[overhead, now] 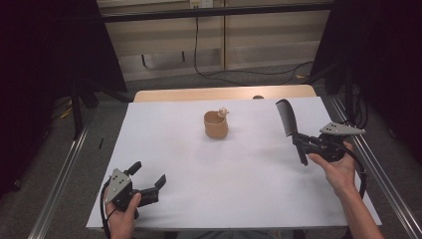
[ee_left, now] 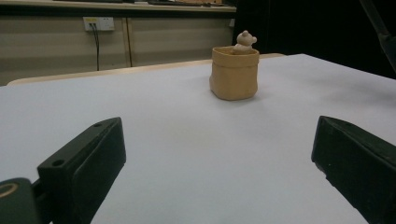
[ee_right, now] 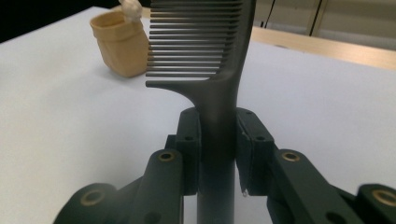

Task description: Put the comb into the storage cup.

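A tan bag-shaped cup [overhead: 216,125] [ee_left: 234,72] [ee_right: 120,43] with a small bear figure [overhead: 223,112] [ee_left: 245,39] on its rim stands near the middle back of the white table top [overhead: 224,179]. My right gripper [overhead: 300,144] [ee_right: 218,140] is at the right side, shut on the handle of a black comb [overhead: 286,116] [ee_right: 205,46] that points away toward the back. My left gripper [overhead: 148,180] [ee_left: 219,158] rests open near the front left corner, nothing between its jaws, pointing toward the cup.
A wooden table edge [overhead: 224,93] shows behind the white surface. Metal rails [overhead: 64,169] run along both sides. Cables [overhead: 249,72] lie on the floor at the back, below a wall socket [ee_left: 98,23].
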